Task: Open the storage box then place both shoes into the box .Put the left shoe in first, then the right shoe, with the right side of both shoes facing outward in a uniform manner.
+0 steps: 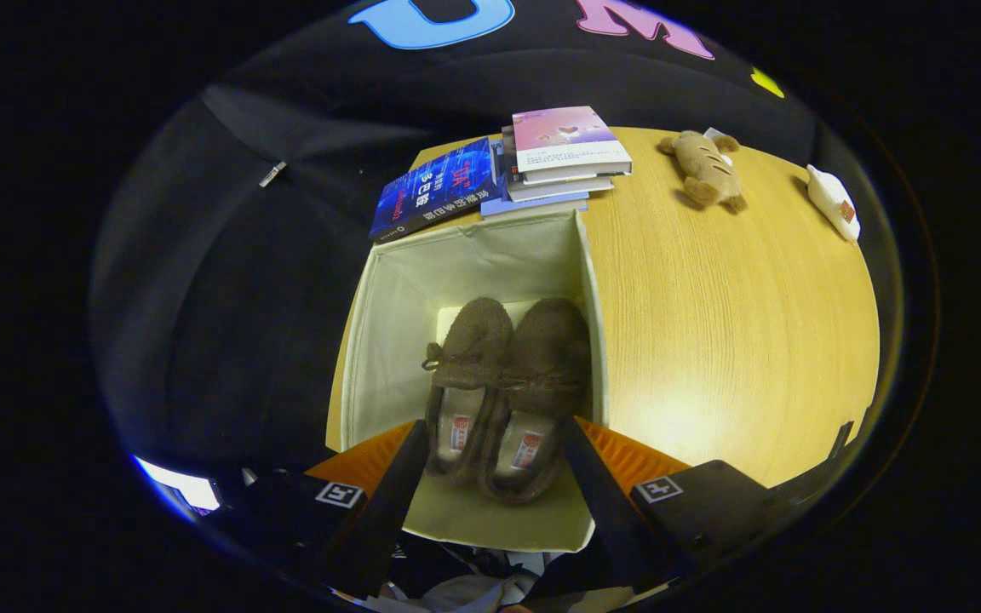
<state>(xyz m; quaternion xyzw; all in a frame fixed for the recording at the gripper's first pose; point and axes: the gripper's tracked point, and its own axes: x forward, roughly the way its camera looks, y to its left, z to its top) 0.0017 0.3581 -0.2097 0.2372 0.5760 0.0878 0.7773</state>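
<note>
A cream fabric storage box (388,306) stands open at the left edge of the wooden table (729,323). Two brown fuzzy shoes lie side by side on its floor, toes pointing away from me: the left one (467,366) and the right one (542,375), which rests against the box's right wall. My gripper (495,438) hovers above the box's near end with its fingers spread wide. The heels of both shoes show in the gap between the fingers, and neither finger touches them.
A stack of books (563,157) and a dark blue book (439,189) lie just beyond the box. Farther right on the table sit a brown plush toy (708,168) and a small white object (833,202). Dark cloth hangs left of the box.
</note>
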